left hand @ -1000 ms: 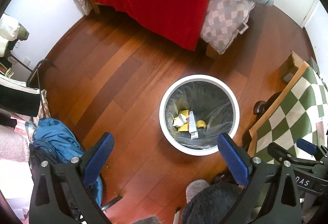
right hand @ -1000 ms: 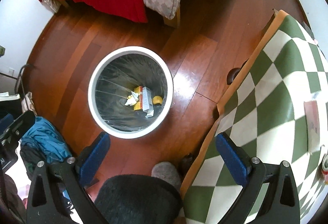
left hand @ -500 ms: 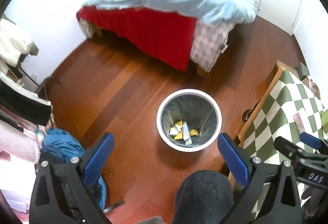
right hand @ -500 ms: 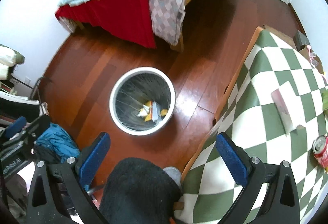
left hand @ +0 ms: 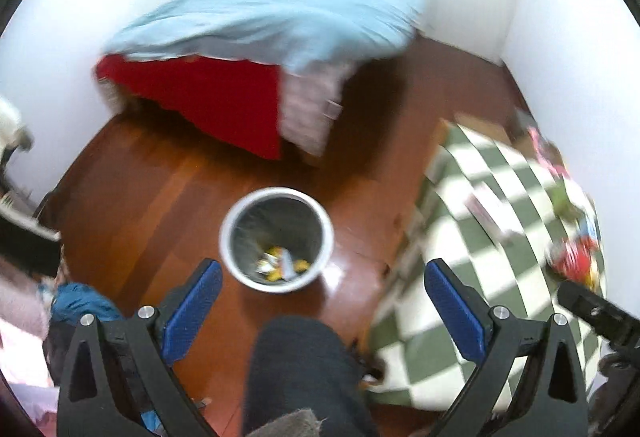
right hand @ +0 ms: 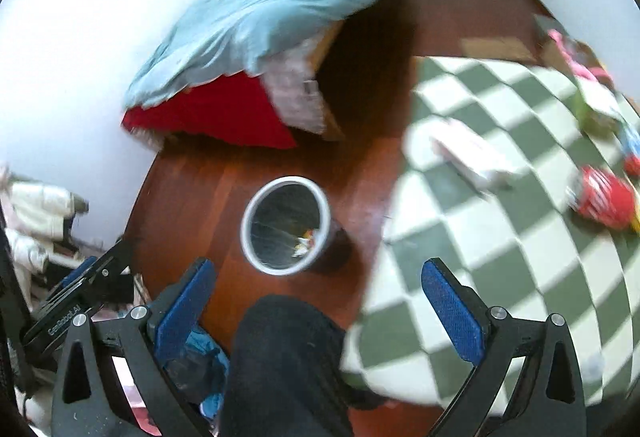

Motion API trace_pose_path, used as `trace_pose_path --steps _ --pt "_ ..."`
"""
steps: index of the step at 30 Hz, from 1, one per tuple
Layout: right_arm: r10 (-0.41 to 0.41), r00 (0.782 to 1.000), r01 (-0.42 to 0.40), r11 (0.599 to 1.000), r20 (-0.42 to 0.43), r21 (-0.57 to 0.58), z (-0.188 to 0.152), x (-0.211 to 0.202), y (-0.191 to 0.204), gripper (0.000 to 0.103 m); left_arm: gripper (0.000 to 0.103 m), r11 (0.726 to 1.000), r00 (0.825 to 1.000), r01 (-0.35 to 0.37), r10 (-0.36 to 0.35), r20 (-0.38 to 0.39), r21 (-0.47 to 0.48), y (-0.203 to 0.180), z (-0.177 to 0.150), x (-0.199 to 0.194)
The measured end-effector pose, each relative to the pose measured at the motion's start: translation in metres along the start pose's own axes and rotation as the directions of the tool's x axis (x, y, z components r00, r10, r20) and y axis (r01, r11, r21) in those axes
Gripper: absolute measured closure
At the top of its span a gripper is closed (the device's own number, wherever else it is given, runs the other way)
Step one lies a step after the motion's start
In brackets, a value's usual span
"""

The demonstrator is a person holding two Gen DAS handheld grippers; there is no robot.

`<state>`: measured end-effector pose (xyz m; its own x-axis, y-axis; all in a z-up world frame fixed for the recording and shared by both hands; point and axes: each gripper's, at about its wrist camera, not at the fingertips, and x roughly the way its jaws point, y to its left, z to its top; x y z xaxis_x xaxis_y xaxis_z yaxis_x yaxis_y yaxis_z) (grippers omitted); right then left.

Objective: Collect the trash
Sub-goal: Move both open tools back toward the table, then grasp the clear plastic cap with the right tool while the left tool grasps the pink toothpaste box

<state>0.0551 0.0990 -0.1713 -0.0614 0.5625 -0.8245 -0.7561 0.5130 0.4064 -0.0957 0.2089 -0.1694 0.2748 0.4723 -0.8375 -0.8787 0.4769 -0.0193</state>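
A white round trash bin (left hand: 240, 265) with a clear liner stands on the wooden floor, with yellow and white scraps (left hand: 280, 263) at its bottom; it also shows in the right wrist view (right hand: 256, 257). My left gripper (left hand: 324, 297) is open and empty, high above the bin. My right gripper (right hand: 320, 297) is open and empty, held high between the bin and the table. On the green-and-white checked table (right hand: 500, 257) lie a red can (right hand: 604, 203), a white packet (right hand: 468, 157) and a green item (right hand: 592, 115). Both views are blurred.
A bed (left hand: 256, 21) with a light blue duvet and a red sheet stands at the back. My dark trouser leg (left hand: 300, 369) fills the bottom middle. Blue clothing (left hand: 80, 305) lies on the floor at the left. White walls close the room.
Both grippers have risen and tilted up and to the right. The bin looks smaller, and more of the table with its can and packets has come into view.
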Motion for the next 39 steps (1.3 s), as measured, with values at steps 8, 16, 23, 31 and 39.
trace_pose_path --steps 8,16,23,31,39 --pt "-0.259 0.966 0.249 0.894 -0.025 0.373 -0.077 -0.049 -0.200 0.018 0.000 0.975 0.985 0.094 -0.062 -0.164 0.199 -0.133 -0.051 0.065" --pt "-0.286 0.951 0.301 0.771 -0.118 0.561 -0.133 -0.038 -0.309 0.034 0.000 0.933 0.950 0.115 -0.003 -0.313 0.341 -0.212 -0.101 0.114" --pt "-0.287 0.945 0.328 0.790 -0.160 0.519 -0.138 -0.011 -0.306 0.044 0.000 0.926 0.938 0.103 0.032 -0.346 0.364 -0.223 -0.110 0.129" --pt "-0.304 0.941 0.338 0.822 -0.149 0.458 -0.124 0.000 -0.285 0.059 0.000 0.944 0.937 0.112 0.003 -0.349 0.310 -0.207 -0.093 0.138" --pt "-0.341 0.932 0.360 0.815 -0.125 0.454 -0.047 0.025 -0.282 0.059 0.000 0.978 0.920 0.126 -0.053 -0.387 0.164 -0.229 -0.013 0.169"
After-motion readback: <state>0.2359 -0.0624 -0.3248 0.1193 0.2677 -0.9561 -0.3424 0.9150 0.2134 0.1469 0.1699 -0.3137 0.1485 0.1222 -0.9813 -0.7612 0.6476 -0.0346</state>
